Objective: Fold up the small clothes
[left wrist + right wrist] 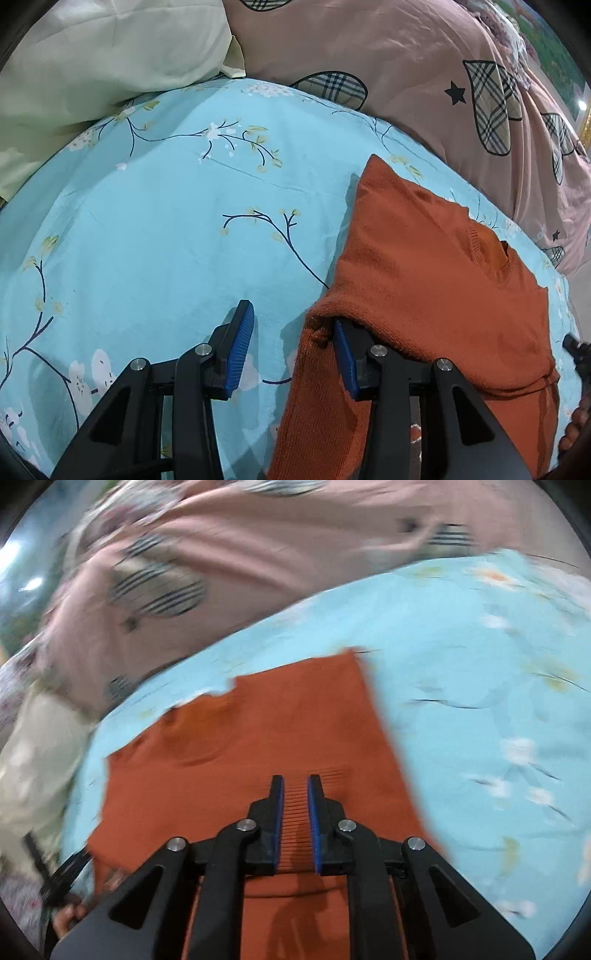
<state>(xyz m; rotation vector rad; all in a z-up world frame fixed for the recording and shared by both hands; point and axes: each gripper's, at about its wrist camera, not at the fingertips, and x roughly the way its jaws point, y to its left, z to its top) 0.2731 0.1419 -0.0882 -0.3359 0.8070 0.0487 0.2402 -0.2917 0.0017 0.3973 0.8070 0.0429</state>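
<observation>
An orange knit sweater (436, 280) lies on the light blue floral bedsheet (166, 221), at the right of the left wrist view. My left gripper (291, 314) is open at the sweater's left edge. Its right finger (343, 350) is tucked under a fold of the knit and its left finger (240, 343) is over bare sheet. In the blurred right wrist view the sweater (240, 746) fills the middle. My right gripper (295, 786) is over its ribbed hem, jaws narrowly apart, nothing held.
A pink quilt with plaid patches (406, 74) is heaped at the back, and it also shows in the right wrist view (221, 554). A pale green pillow (92, 66) lies at the back left. The bedsheet (480, 701) spreads to the right of the sweater.
</observation>
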